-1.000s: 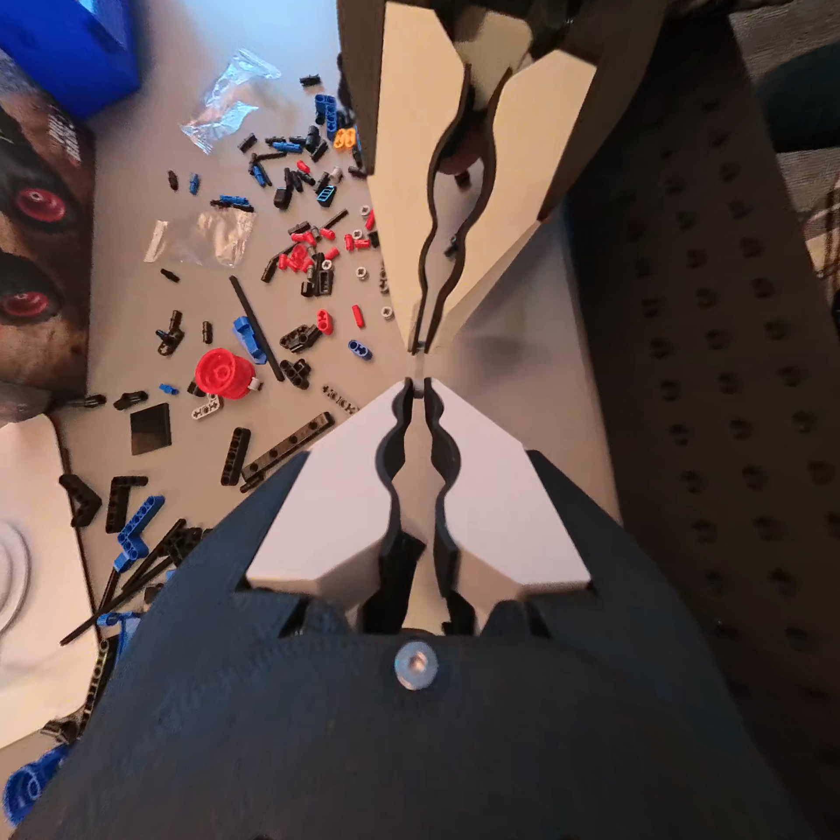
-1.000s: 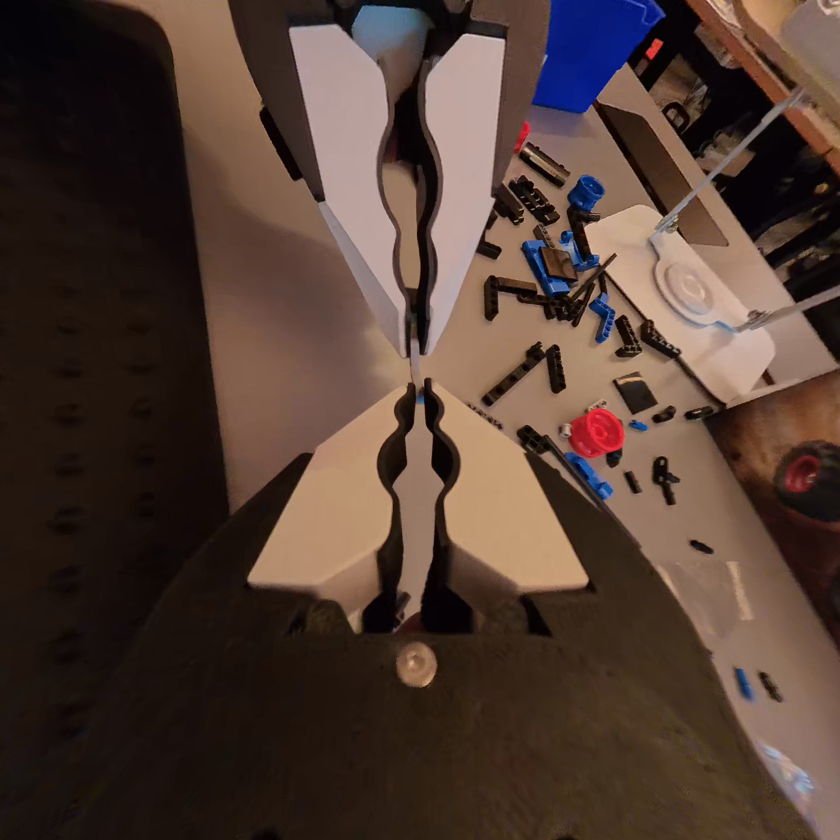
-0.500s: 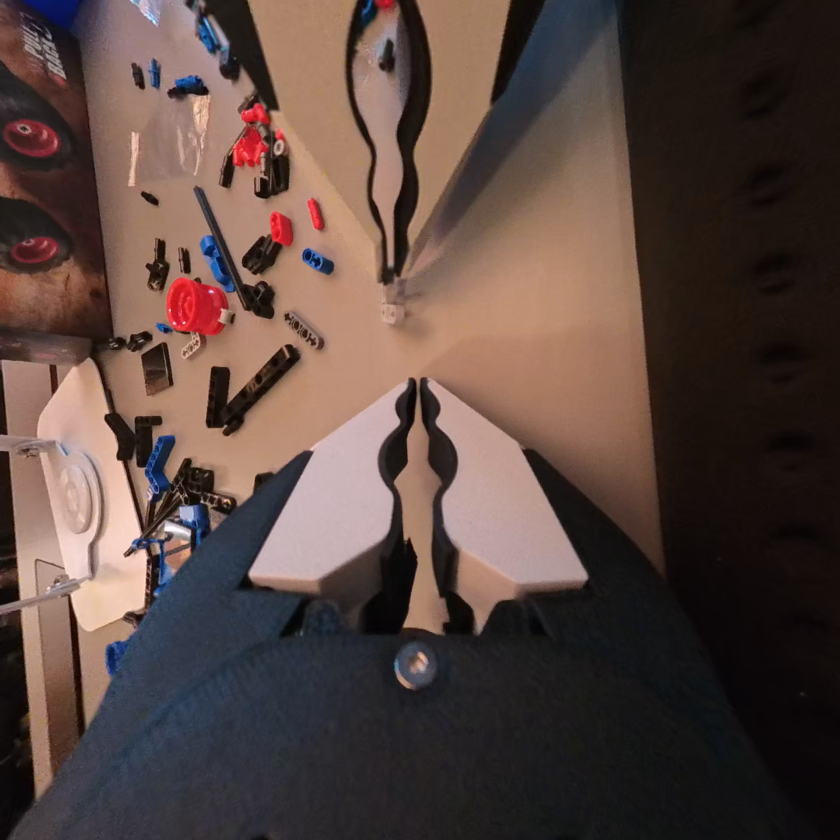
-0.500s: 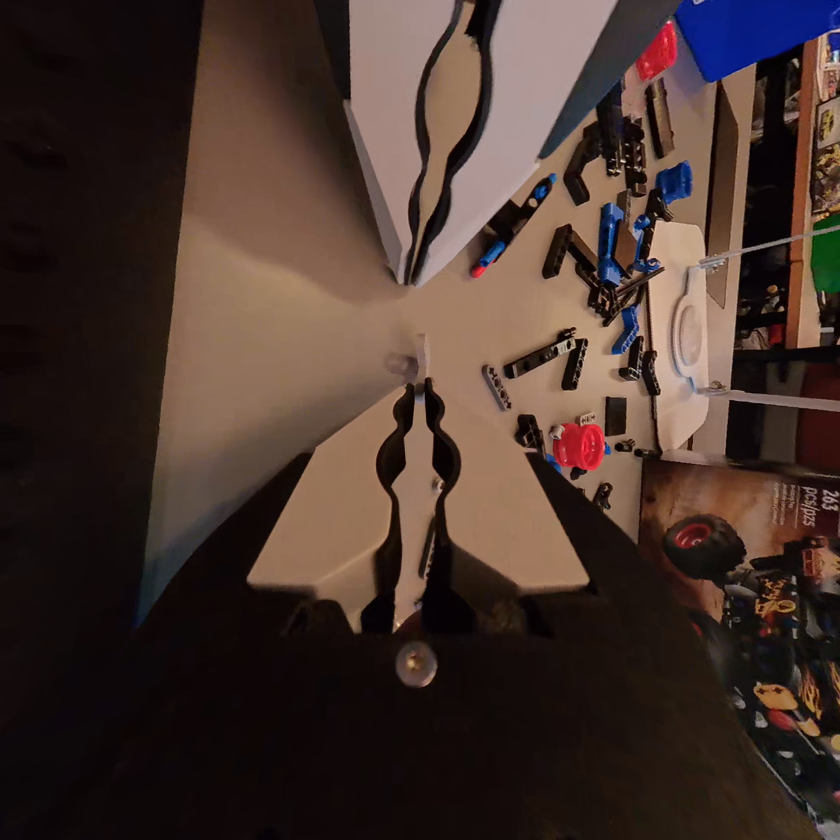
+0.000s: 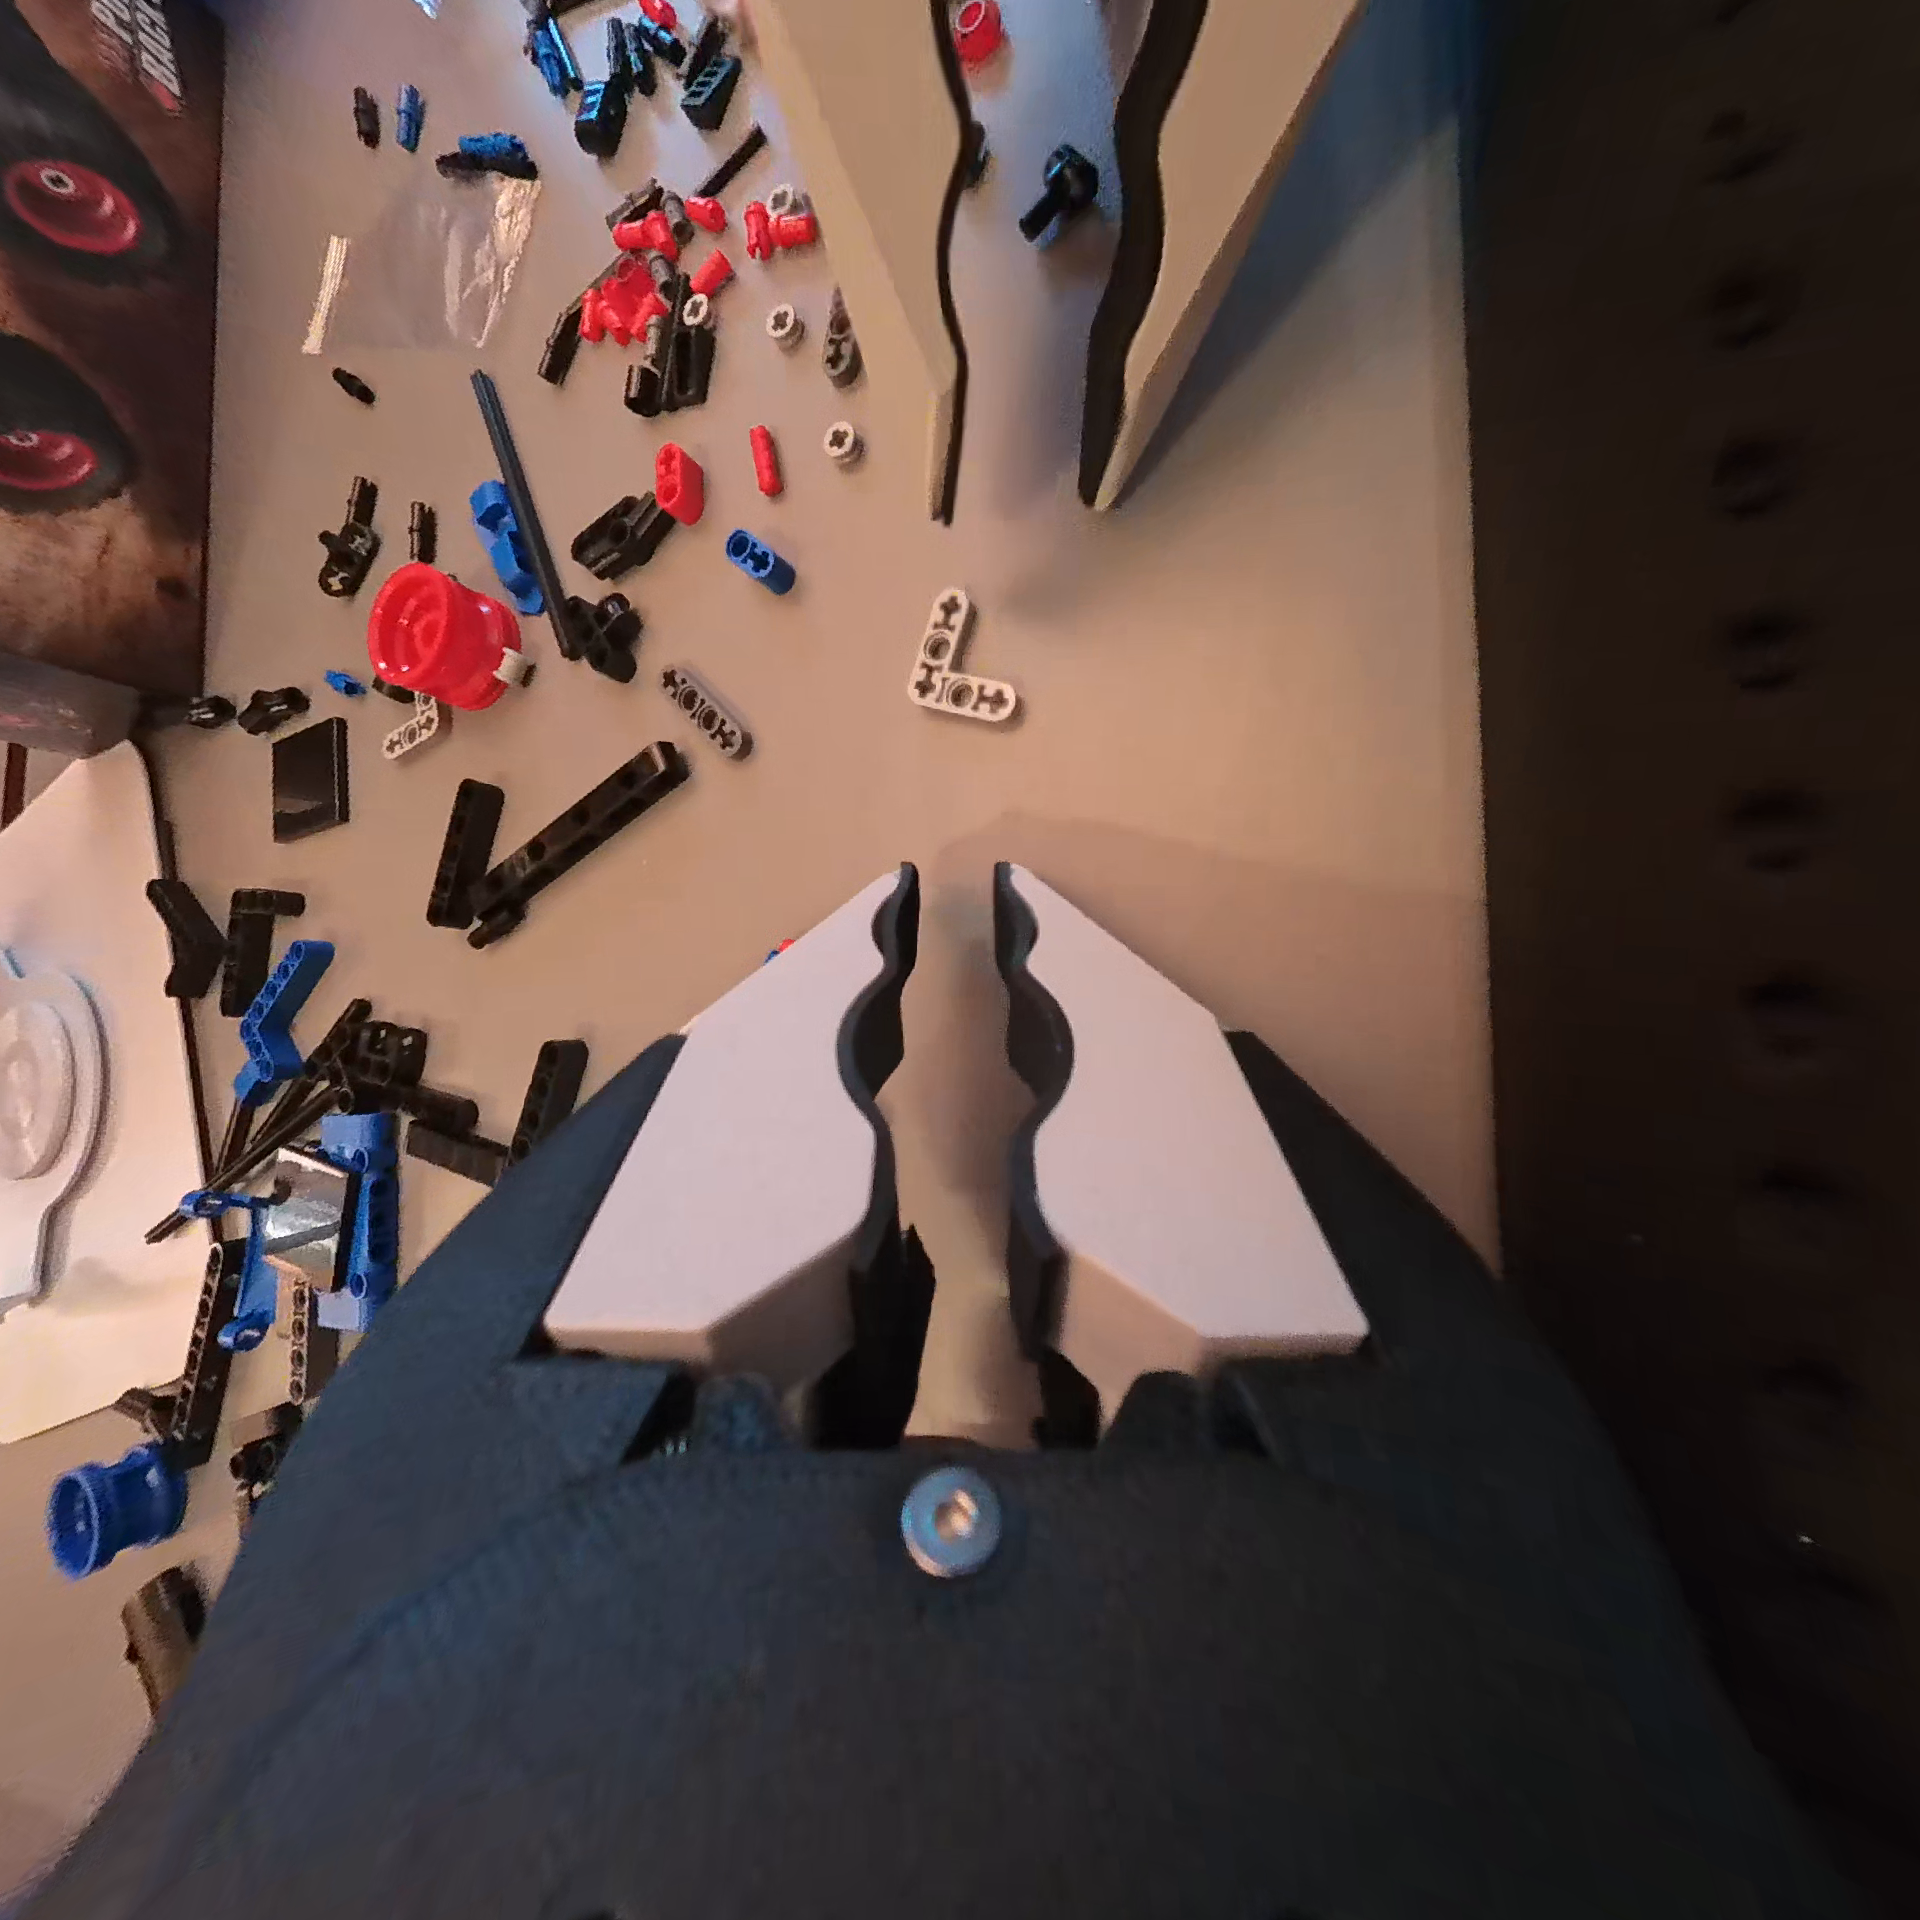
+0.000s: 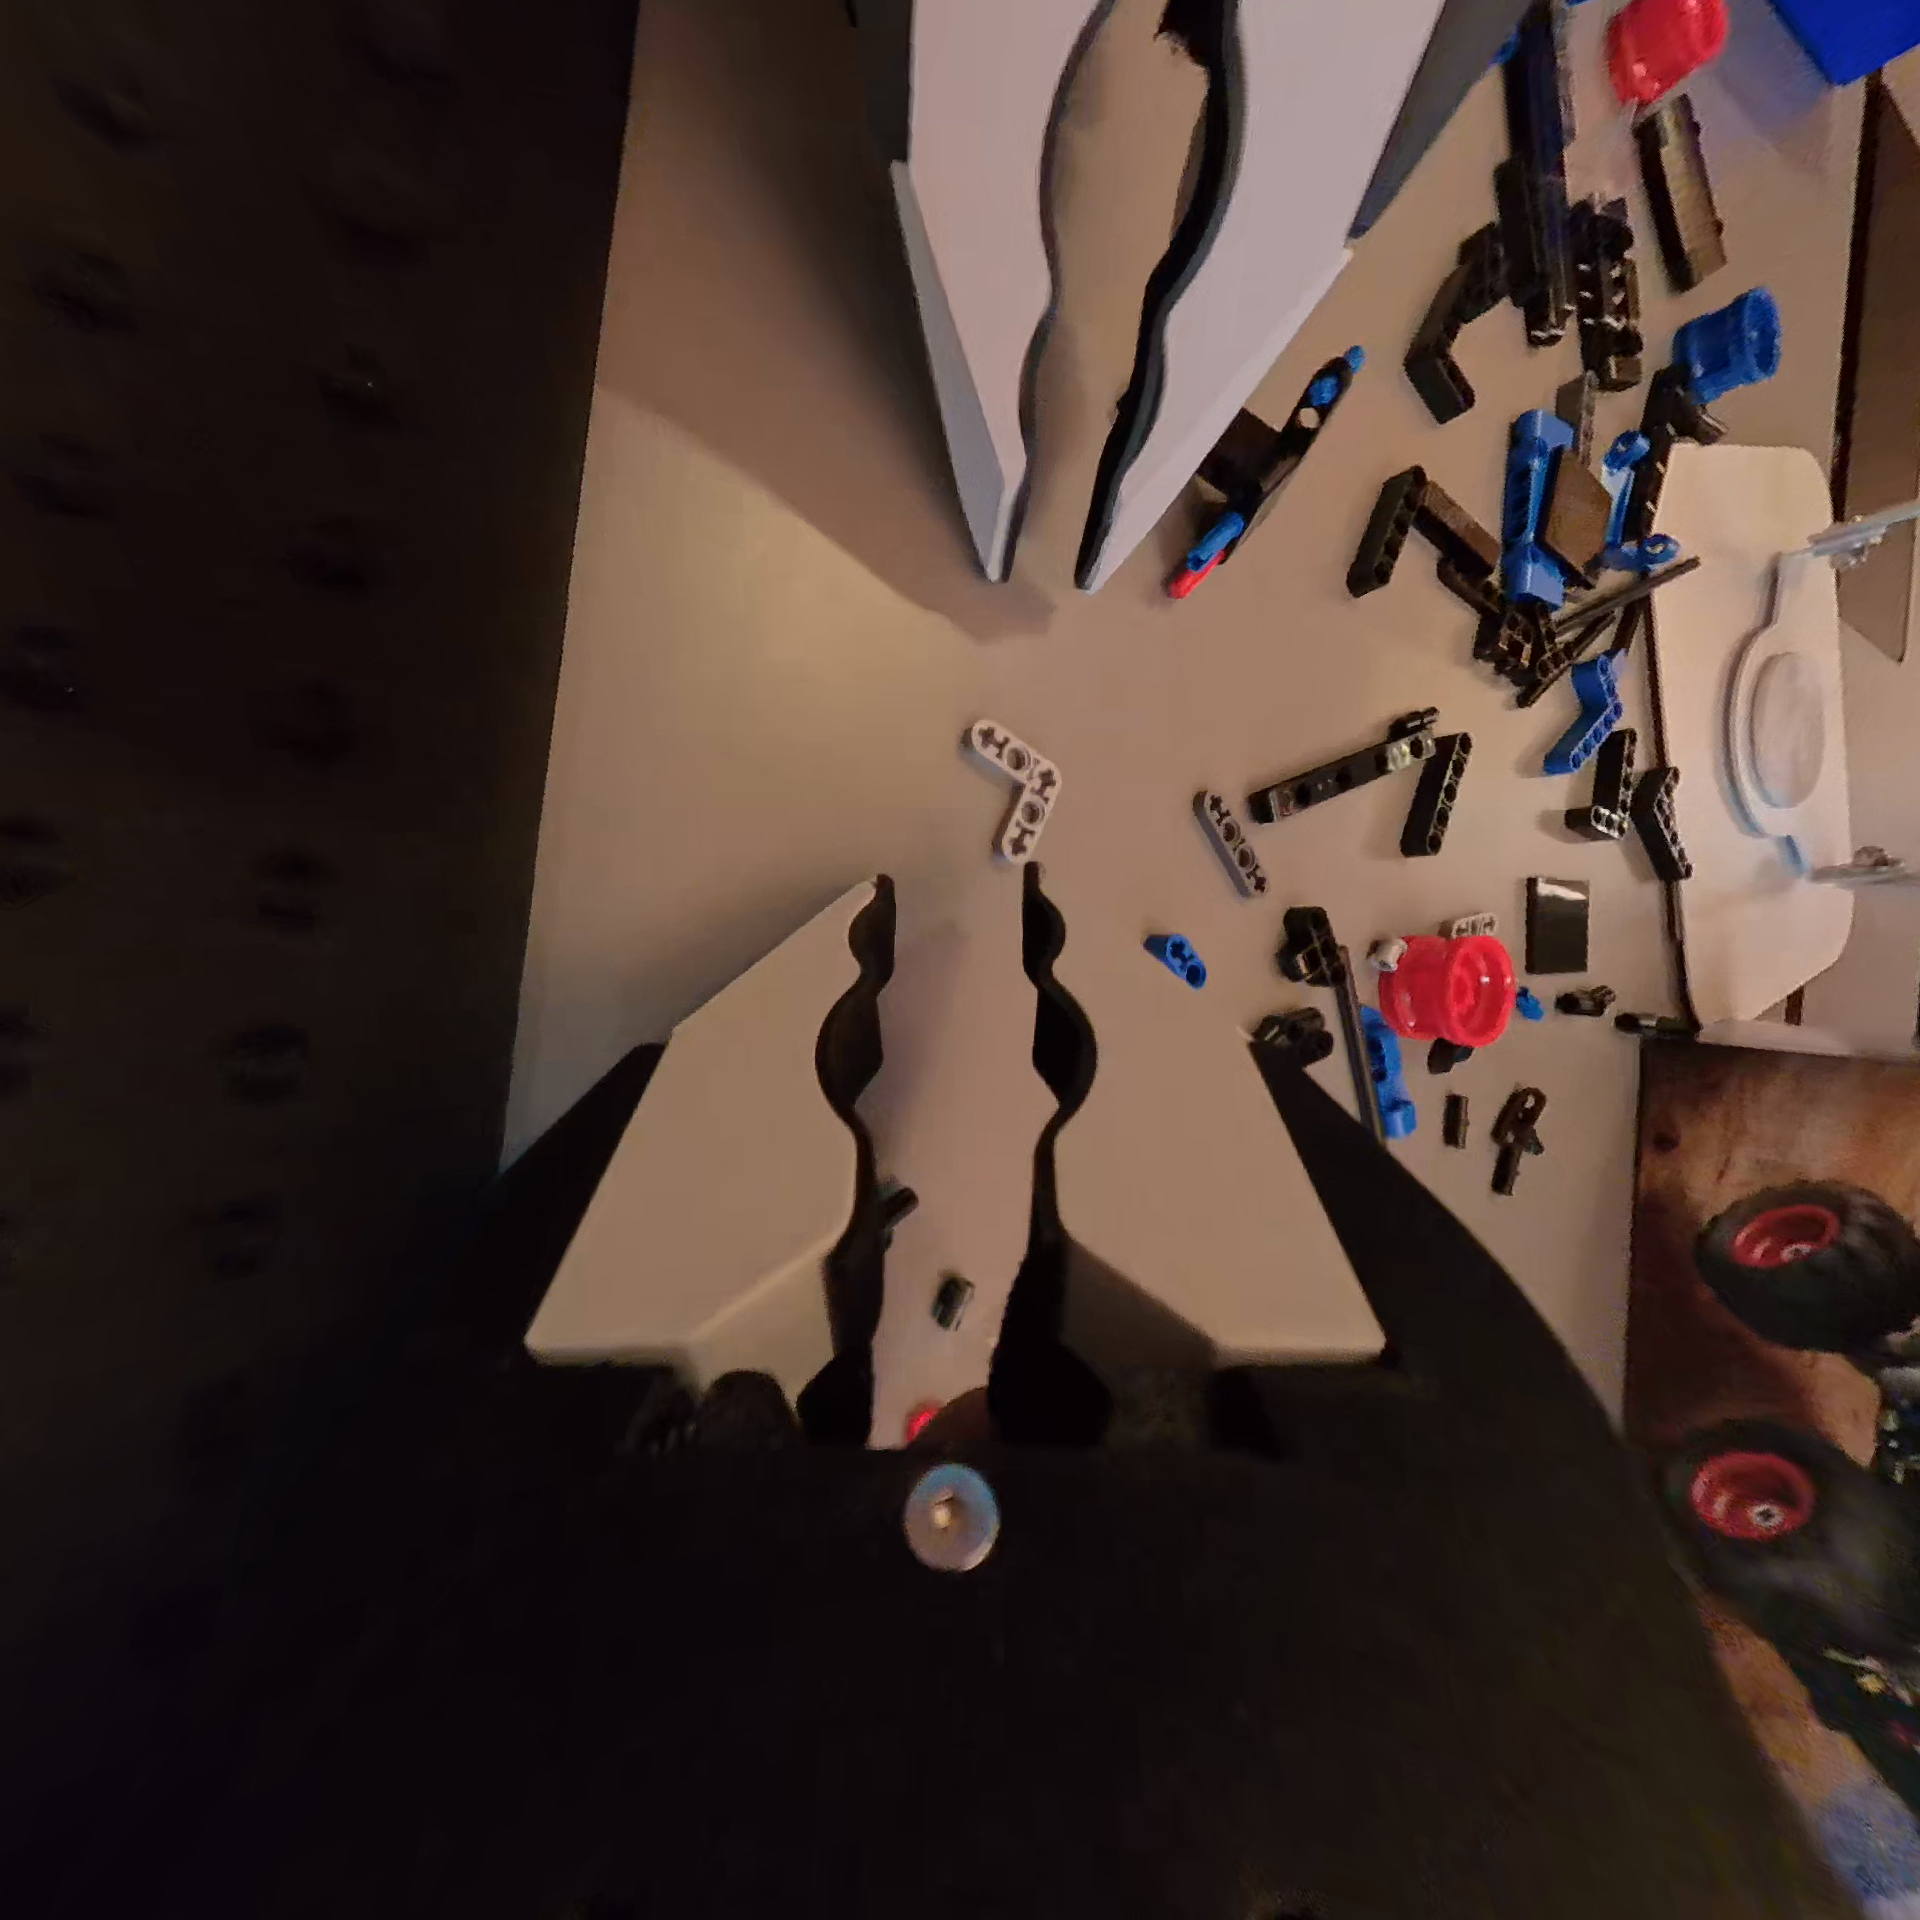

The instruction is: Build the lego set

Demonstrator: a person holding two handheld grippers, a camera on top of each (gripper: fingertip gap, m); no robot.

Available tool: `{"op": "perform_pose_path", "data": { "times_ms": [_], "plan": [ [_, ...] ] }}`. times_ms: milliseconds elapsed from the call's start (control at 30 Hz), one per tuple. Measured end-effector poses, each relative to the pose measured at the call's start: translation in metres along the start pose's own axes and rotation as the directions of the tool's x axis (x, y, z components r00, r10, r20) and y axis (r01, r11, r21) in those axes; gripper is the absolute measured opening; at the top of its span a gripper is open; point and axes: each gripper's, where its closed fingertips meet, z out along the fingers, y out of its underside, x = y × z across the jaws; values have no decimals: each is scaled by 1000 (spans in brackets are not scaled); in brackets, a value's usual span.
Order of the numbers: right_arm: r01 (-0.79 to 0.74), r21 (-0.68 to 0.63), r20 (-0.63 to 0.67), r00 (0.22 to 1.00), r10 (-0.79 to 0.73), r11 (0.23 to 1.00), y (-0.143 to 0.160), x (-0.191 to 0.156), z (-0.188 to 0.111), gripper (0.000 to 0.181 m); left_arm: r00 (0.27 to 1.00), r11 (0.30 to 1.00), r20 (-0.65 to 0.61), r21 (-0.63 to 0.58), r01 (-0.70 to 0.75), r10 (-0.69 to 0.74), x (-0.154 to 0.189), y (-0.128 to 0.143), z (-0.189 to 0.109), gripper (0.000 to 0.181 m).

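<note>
A small light grey L-shaped lego piece (image 5: 956, 665) lies flat on the table between the two grippers; it also shows in the right wrist view (image 6: 1016, 788). My left gripper (image 5: 954, 873) is open and empty, a little short of the piece. My right gripper (image 6: 956, 883) is open and empty, its tips close beside the piece. The right gripper shows across the table in the left wrist view (image 5: 1016, 509), and the left gripper in the right wrist view (image 6: 1039, 577). Loose lego parts lie to one side, among them a red wheel hub (image 5: 436, 636) and a long black beam (image 5: 577, 840).
A dark perforated surface (image 5: 1714, 727) borders the table edge. The lego box (image 6: 1787, 1403) lies at the far side. A white stand base (image 5: 62, 1081) and a blue hub (image 5: 109, 1507) sit nearby. A clear plastic bag (image 5: 436, 265) lies among the parts. My right fingertips sit around 7 cm from my left ones. About 12 cm separates my right fingertips from the red wheel hub (image 5: 436, 636). It is also in sight in the right wrist view (image 6: 1455, 971).
Both grippers held the grey L piece tip to tip, then let it go. It now lies on the table. Both grippers have opened and drawn apart.
</note>
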Motion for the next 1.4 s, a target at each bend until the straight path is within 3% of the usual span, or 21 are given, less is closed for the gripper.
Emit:
{"op": "perform_pose_path", "data": {
  "times_ms": [300,700,1400],
  "plan": [
    [-186,23,-15,982,186,982,-2,16,8,20,999,999,-43,30,26,-25,5,-14,9,9],
    [-237,57,-45,970,240,970,2,25,10,17,998,990,-9,123,66,-65,-1,-22,4,13],
    [-309,170,-71,943,324,936,4,38,-1,18,994,987,1,122,107,-108,-7,-13,10,18]
  ]
}}
